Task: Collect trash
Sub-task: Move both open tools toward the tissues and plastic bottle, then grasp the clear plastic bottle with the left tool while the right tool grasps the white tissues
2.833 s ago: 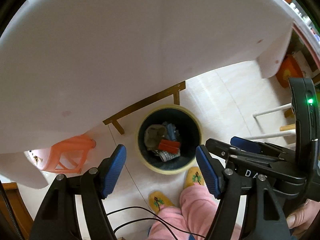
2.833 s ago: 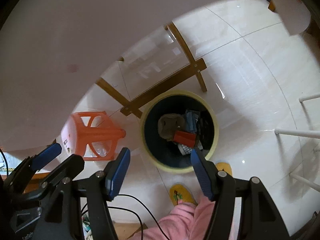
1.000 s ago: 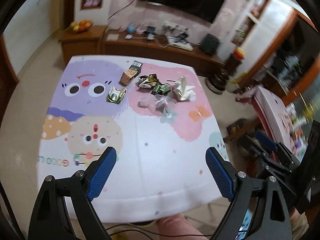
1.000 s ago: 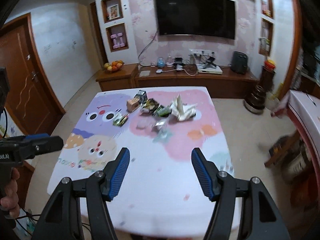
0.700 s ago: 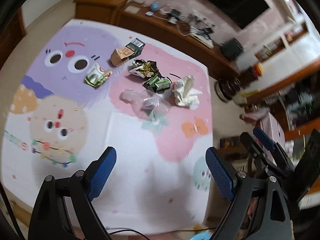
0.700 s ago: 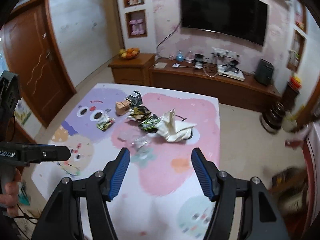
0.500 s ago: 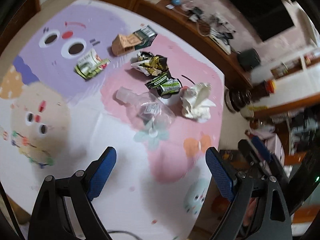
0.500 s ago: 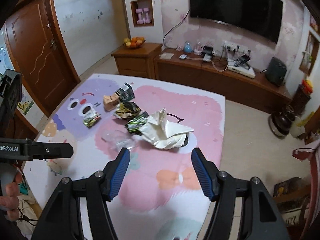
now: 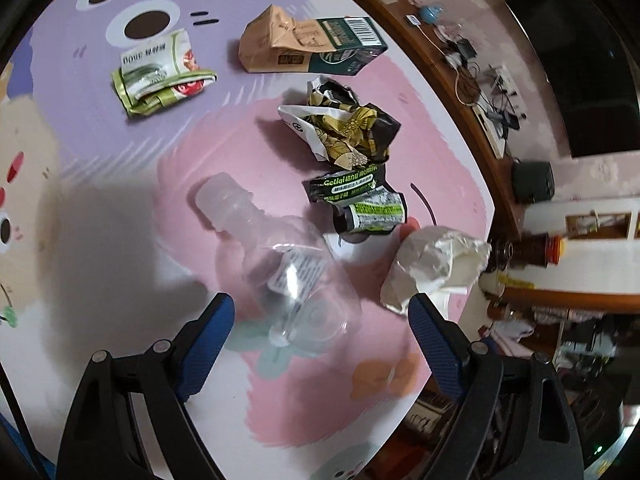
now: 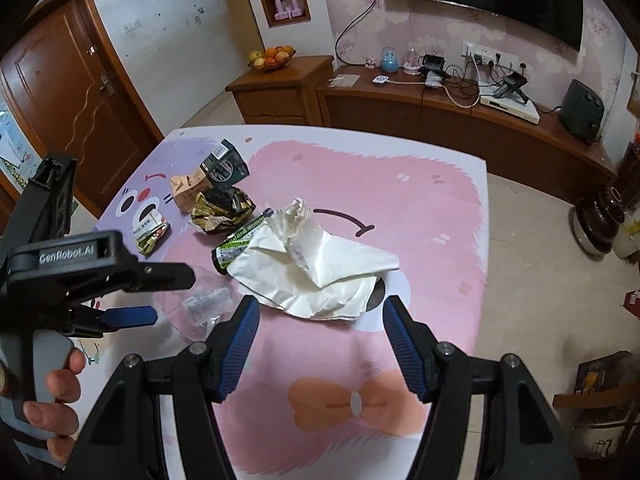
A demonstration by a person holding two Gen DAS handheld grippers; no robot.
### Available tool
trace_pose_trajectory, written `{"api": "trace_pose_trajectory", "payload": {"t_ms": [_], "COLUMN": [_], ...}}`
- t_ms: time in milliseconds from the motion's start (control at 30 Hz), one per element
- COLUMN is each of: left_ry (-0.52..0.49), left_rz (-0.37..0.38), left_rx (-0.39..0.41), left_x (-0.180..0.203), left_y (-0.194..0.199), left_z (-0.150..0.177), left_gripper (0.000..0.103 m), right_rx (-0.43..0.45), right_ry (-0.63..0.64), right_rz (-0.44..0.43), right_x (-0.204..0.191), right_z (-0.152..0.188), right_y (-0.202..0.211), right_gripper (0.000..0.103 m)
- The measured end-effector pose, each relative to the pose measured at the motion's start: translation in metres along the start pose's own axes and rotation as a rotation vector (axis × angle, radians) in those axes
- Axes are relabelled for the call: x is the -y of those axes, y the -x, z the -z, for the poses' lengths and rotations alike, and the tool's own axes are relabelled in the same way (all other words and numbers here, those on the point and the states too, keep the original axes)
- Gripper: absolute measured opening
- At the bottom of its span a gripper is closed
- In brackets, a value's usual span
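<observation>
Both claws above table trash (image 9: 348,136).

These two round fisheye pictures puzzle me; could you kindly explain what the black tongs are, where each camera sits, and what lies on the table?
No robot here: a person holds one pair of tongs in each hand, with a camera on each looking along its blue-padded fingers. The left tongs hang open above a clear plastic bottle. The right tongs hang open in front of a crumpled white paper. Also on the cartoon-printed table lie a flattened carton and crumpled wrappers. Neither holds anything.
</observation>
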State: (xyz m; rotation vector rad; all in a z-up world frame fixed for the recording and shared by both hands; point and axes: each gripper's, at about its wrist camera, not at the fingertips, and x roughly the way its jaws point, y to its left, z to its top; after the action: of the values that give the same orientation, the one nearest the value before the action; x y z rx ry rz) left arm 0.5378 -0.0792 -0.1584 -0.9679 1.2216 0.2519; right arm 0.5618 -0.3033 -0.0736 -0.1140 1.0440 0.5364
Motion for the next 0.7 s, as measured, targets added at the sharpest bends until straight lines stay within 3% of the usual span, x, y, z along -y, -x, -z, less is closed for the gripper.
{"api": "trace_pose_trajectory", "payload": {"t_ms": [100, 433, 567, 700], "left_ry": [0.015, 0.026, -0.016, -0.089], "left_rz": [-0.008, -0.02, -0.015, -0.069], "left_rx": [-0.004, -0.001, 0.018, 0.053], "left_x": [0.002, -0.002, 0.004, 0.011], "left_y": [-0.014, -0.032, -0.027, -0.018], "left_z": [0.001, -0.004, -0.007, -0.005], "left_gripper": [0.072, 0.055, 0.038, 0.037], "right_rx": [-0.015, -0.033, -0.043, -0.055], "right_ry": [0.011, 0.045, 0.051, 0.05], "right_rz": [-0.01, -0.048, -0.06, -0.07], "right_x": [0.001, -0.007, -0.008, -0.01], "right_z": [-0.001, -0.013, -0.017, -0.019], "right_y": [-0.008, -0.03, -0.04, -0.047], "right_gripper": [0.064, 0.064, 0.064, 0.064]}}
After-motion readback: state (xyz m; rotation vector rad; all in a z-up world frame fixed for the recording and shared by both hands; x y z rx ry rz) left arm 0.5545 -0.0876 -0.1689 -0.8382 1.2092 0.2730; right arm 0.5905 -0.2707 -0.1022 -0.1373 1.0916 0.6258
